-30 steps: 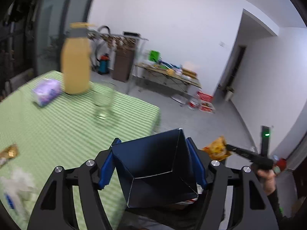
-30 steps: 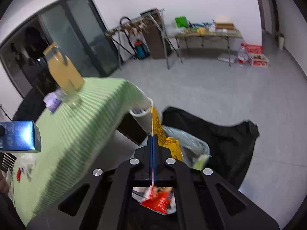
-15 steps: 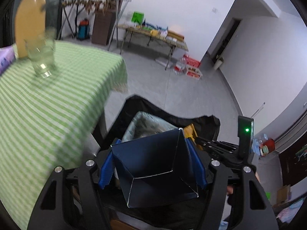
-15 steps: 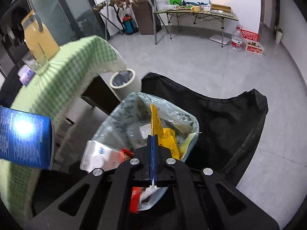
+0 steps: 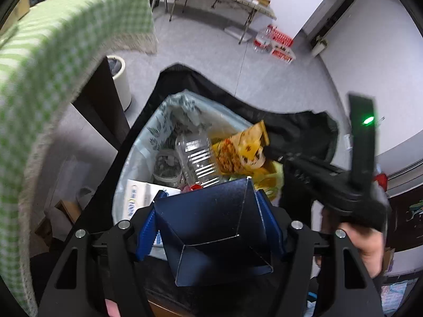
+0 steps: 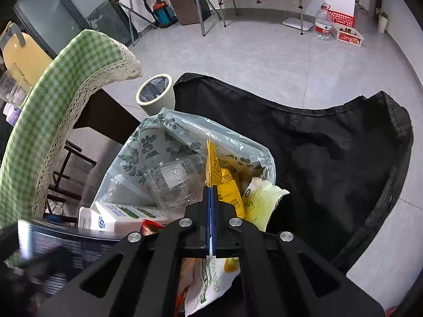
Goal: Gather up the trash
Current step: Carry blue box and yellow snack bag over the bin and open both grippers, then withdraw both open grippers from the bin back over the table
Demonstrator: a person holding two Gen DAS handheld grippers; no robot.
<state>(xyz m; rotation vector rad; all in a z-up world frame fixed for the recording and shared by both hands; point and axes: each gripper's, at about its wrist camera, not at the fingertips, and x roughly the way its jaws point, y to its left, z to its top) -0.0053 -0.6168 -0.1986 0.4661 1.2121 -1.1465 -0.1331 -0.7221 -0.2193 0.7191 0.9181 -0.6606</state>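
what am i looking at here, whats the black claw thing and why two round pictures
No robot here: a person holds a hand-held two-finger gripper in each hand, and each carries a fisheye camera looking along its fingers, hence two round pictures. In the left view, the left gripper is clamped on a dark blue carton. In the right view, the right gripper is shut on a yellow snack wrapper. Both hang over a leaf-print trash bag already holding a clear plastic container and a white carton. Beside it are a green checked tablecloth and a small bin.
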